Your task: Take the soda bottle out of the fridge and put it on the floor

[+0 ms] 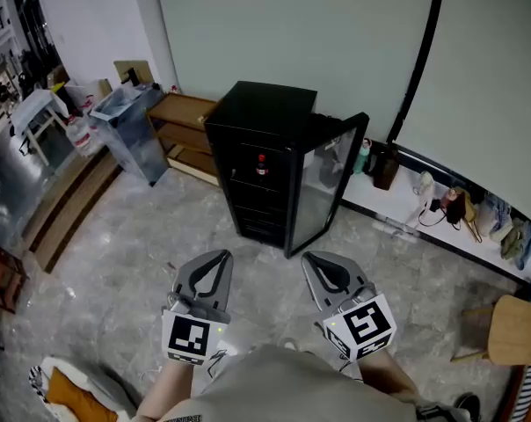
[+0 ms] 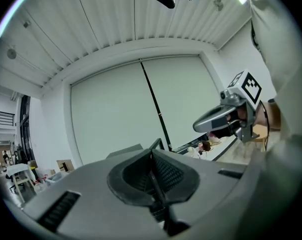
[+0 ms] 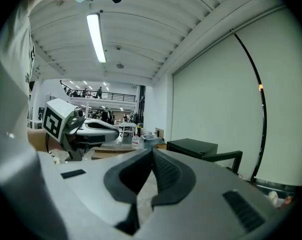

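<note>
My left tongs (image 1: 220,262) and right tongs (image 1: 316,266) are both closed and empty, held side by side above the floor (image 1: 116,262); ahead stands the fridge (image 1: 265,117), its door (image 1: 331,187) open; the bottle (image 1: 262,164) sits inside on an upper shelf.
</note>
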`<action>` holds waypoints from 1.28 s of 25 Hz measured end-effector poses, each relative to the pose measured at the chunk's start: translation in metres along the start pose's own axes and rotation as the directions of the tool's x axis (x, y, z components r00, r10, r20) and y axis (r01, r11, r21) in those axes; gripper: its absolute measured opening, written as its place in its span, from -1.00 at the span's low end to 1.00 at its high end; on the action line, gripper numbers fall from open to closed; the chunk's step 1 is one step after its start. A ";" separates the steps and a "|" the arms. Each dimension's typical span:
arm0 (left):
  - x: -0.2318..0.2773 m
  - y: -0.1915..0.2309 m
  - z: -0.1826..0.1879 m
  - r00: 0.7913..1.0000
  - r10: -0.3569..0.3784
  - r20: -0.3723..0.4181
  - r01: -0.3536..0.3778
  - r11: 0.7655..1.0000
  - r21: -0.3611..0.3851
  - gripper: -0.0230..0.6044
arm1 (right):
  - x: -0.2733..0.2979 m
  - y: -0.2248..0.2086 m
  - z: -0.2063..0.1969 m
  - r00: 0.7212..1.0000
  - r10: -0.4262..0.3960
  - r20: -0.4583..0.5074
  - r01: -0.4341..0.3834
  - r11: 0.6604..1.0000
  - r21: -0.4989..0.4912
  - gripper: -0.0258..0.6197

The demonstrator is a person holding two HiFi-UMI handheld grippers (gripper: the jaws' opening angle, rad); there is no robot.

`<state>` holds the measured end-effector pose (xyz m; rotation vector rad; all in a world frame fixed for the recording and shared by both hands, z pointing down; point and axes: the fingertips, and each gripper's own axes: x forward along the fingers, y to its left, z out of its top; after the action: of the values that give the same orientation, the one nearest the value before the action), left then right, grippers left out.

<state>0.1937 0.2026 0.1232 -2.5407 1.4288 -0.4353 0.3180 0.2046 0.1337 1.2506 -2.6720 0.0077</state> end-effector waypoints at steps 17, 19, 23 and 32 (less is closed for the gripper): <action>0.018 -0.050 0.006 0.999 0.048 -0.019 -0.049 0.998 -0.033 -0.90 | -0.041 -0.036 -0.023 0.999 0.035 0.018 -0.036 0.999 0.023 -0.93; 0.018 -0.055 0.006 0.998 0.057 -0.020 -0.058 0.998 -0.035 -0.91 | -0.044 -0.039 -0.024 0.999 0.042 0.023 -0.043 0.999 0.025 -0.93; 0.022 -0.059 0.009 0.997 0.078 -0.016 -0.079 0.997 -0.013 -0.90 | -0.044 -0.043 -0.029 0.998 0.054 0.020 -0.054 0.998 0.020 -0.93; 0.036 -0.053 0.013 0.997 0.078 -0.016 -0.078 0.997 0.007 -0.90 | -0.034 -0.047 -0.031 0.997 0.068 0.030 -0.070 0.997 0.046 -0.93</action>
<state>0.2587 0.1994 0.1329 -2.4717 1.5238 -0.4474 0.3800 0.2025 0.1545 1.1797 -2.7536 0.0626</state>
